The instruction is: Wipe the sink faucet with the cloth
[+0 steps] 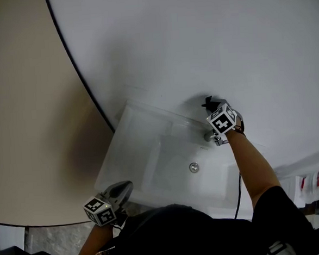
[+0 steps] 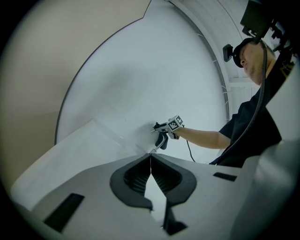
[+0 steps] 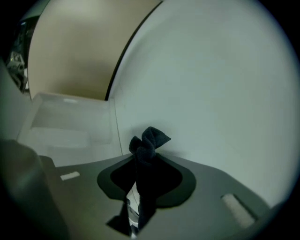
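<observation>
Fingers [image 3: 172, 182] of right gripper [image 3: 140, 164] clamped on dark cloth [image 3: 150, 139], left gripper [image 2: 150, 161] pressed together, empty, faucet [image 1: 215, 139] mostly hidden beneath right gripper, cloth's lower folds lost in shadow

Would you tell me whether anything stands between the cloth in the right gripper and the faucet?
Nothing visible does: the right gripper holds the cloth close by the faucet, with no object between them.

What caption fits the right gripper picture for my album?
Right gripper shut on a dark cloth, facing a white wall beside the sink.
</observation>
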Demonstrator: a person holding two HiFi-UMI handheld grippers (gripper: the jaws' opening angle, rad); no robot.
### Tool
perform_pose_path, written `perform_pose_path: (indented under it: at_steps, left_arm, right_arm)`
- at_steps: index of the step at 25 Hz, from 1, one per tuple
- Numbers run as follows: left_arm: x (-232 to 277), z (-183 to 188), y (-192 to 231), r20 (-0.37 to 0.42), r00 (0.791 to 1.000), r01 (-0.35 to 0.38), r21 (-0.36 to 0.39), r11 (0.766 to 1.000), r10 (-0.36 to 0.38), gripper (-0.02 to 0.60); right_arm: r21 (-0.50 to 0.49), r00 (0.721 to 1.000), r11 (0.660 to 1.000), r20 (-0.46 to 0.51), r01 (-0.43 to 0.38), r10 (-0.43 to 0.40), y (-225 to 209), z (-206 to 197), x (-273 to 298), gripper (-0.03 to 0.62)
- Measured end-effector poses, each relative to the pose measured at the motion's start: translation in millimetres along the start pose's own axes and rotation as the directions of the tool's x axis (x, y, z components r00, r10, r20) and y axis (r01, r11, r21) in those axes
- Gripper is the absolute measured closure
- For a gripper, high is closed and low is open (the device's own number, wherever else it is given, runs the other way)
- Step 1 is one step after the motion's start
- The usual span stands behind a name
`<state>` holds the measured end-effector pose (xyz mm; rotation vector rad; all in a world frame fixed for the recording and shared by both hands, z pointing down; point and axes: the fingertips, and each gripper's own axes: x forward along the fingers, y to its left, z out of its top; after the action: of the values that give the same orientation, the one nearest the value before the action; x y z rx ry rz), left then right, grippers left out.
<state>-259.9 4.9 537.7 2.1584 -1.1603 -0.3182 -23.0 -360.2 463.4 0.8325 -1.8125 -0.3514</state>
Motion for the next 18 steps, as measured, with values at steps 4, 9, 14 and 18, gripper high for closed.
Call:
perform_pose_path:
  at_steps: [4,9,14,18]
  left_arm:
    - [-7.5,1.0,-0.2,0.013,1.0,-0.012,0.005,1.0,0.011,0.578]
    - [-24.7,-5.3,7.7,0.027,0.999,-0.045,-0.007,0.999,0.045,0.578]
    - [-33.0,-11.4,16.0,0.036,0.998,-0.055,-0.022,0.998,0.056,0.578]
    - [-33.7,-12.0,16.8,0.036,0.998,-0.053,-0.021,0.998,0.054,0.578]
  right_arm:
    - [-0.43,0.973,0.903,-0.213,-0.015,-0.085,28.6,-14.5,22.4,0.51]
    - [-0.748,0.917,0.662,-0.294,-0.046,-0.269,43.0,-41.7,45.4,0.51]
    - [-0.89,0.857,0.429,-0.339,-0.158,-0.388,42.6,-76.0,51.1,0.51]
    - [-0.887,0.818,0.394,-0.405,-0.243,-0.408,33.7,-82.9,36.8,0.51]
